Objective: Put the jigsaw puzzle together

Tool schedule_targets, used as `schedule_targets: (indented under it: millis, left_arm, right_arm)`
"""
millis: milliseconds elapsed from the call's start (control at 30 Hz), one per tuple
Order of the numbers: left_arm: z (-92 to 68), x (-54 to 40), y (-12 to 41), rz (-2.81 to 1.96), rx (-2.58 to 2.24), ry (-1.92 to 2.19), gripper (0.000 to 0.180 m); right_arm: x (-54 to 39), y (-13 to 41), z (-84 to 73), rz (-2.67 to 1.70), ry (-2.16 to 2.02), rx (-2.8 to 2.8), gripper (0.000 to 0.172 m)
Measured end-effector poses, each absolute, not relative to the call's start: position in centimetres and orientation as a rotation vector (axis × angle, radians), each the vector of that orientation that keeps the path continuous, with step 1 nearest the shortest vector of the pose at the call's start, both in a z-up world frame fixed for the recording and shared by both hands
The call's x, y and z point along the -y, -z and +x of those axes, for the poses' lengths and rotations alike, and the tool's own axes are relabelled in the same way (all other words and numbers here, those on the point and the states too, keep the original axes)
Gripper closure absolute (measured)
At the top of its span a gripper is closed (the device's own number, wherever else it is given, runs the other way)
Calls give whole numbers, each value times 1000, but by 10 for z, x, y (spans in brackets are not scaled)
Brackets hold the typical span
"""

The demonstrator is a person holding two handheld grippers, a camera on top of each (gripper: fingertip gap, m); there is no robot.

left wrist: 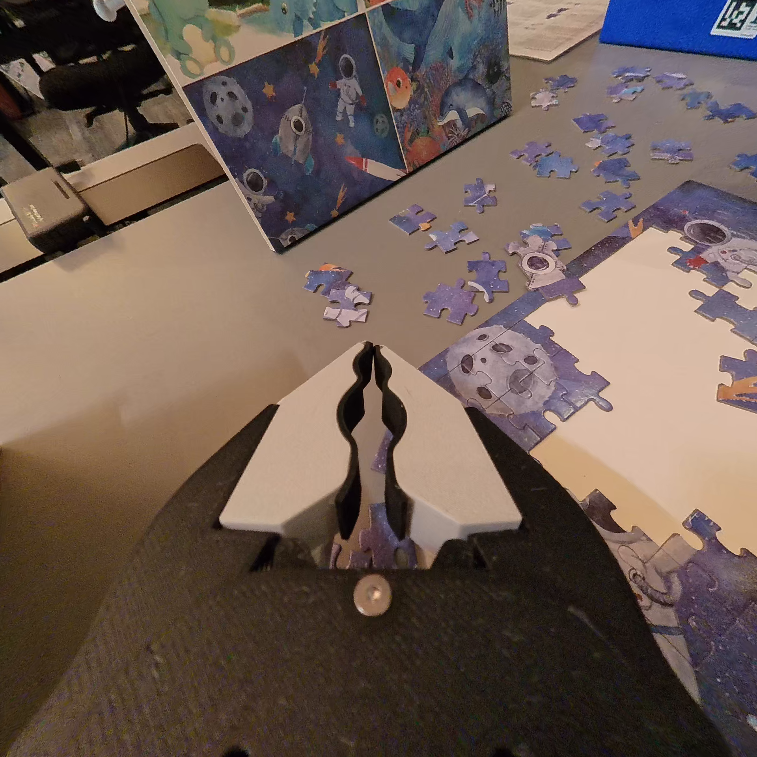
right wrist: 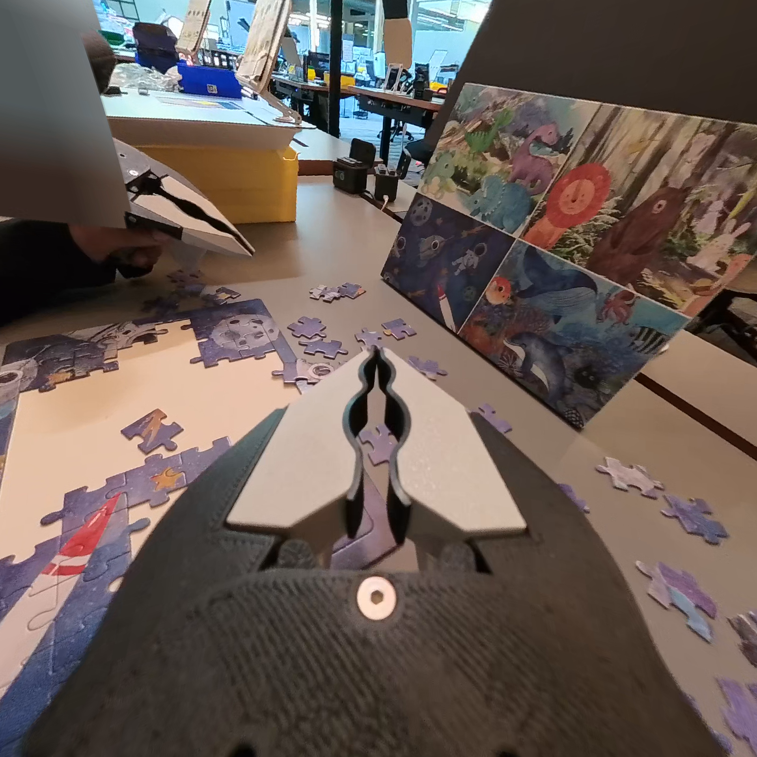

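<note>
Nearest to us, the left tool [left wrist: 370, 348] has its black pads closed tip to tip with nothing between them, poised above the grey surface [left wrist: 164, 327] just beside the moon corner [left wrist: 502, 377] of the half-built space puzzle [left wrist: 573, 401]. The right tool [right wrist: 377, 351] is likewise closed at the tips and looks bare, though the blur there leaves us slightly unsure; it sits over the surface at the puzzle's edge, with a loose purple piece [right wrist: 379, 444] visible below through the gap behind its tips. A little farther out, scattered loose pieces [left wrist: 450, 301] lie on the surface between the puzzle and the picture box [left wrist: 327, 135], which stands tilted. Beyond, in the right wrist view, a yellow bin [right wrist: 245, 180] rests at the surface's far side.
</note>
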State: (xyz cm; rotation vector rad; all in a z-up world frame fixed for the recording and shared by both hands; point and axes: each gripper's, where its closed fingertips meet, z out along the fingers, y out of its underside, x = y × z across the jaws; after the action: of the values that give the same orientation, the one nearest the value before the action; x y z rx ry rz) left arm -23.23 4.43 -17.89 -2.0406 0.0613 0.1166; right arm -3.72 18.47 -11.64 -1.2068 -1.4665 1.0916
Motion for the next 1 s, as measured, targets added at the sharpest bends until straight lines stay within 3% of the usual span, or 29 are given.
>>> schedule_targets:
  millis: [100,233,300,533,1000]
  left_arm:
    - [-232,-44,179,-2042,-63,-118,180]
    - [-232,-45,180,-2045,-65,-118,180]
    - [-231,-45,180,-2047,-66,-118,180]
    - [-231,-45,181,-2049,-70,-120,180]
    - [-230,-46,181,-2051,-75,-122,180]
  right_arm:
    - [-165,124,-40,-1168,-1139,1568,170]
    - [-115,153,-41,-1100,-1209,1861,146]
    - [-92,171,-41,-1076,-1186,1998,143]
    - [-40,194,-44,-1058,-1194,2210,144]
    - [-36,223,-40,-1176,-1082,2343,137]
